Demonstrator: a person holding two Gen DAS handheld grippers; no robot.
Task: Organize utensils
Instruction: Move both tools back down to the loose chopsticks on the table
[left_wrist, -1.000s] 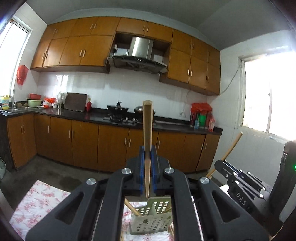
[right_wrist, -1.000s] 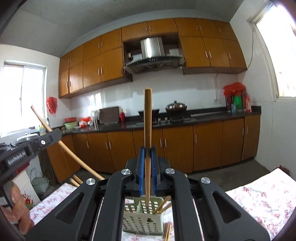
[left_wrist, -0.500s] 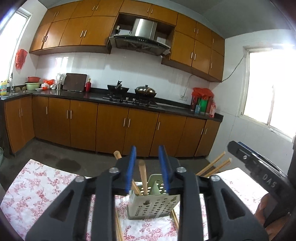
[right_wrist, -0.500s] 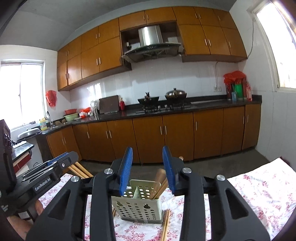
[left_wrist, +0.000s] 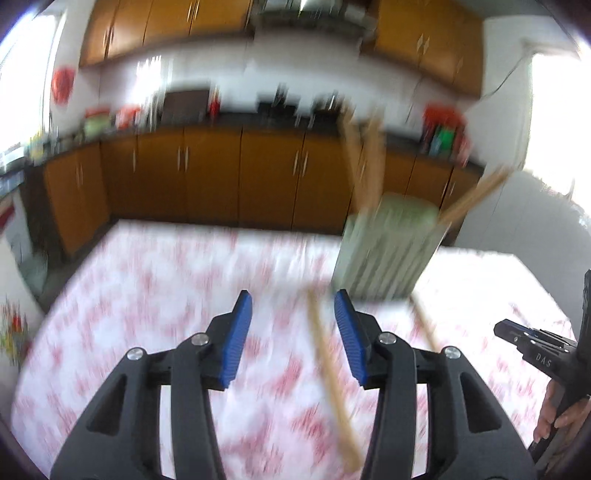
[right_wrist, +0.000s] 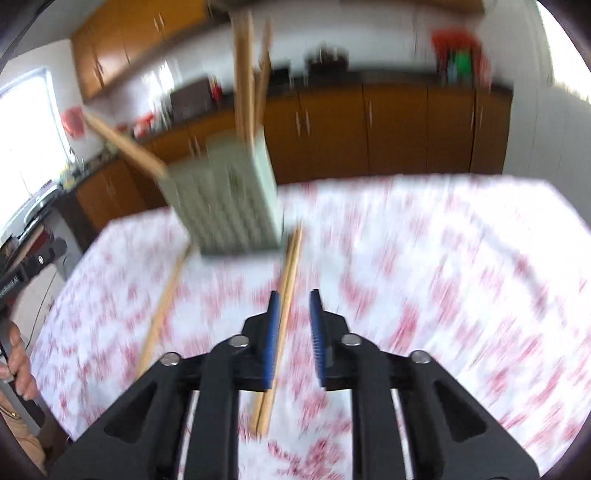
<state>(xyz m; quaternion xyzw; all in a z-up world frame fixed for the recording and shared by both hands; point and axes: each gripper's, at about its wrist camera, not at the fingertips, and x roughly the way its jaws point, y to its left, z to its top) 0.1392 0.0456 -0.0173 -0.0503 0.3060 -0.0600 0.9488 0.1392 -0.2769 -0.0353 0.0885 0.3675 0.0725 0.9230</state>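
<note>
A: We had the surface (left_wrist: 155, 295) under its red-flowered cloth filling both views, everything smeared with blur.

B: And on it we had the pale green holder (right_wrist: 229, 206), standing upright as best we could judge, toward the far edge.

A: In the left view the holder (left_wrist: 384, 247) sat ahead and to the right of our fingers. We counted a few chopsticks in the holder (right_wrist: 245, 70), poking up and leaning out. The exact number we couldn't tell.

B: So part of the job looked done. What was left lay flat: loose chopsticks on the cloth (right_wrist: 284, 306), running from the holder's foot back toward us, and another loose stick (right_wrist: 162, 310) further left.

A: Our left view showed one of them too, that loose stick (left_wrist: 328, 373), lying between our fingers but well below them.

B: Our left gripper (left_wrist: 293, 314) was spread wide and held nothing. Our right gripper (right_wrist: 294, 306) was parted more narrowly, also empty, with the loose pair passing under its left finger, not pinched.

A: We judged we were midway: some sticks stowed, at least three still to lift, with both grippers seemingly lined up over the next ones.
</note>
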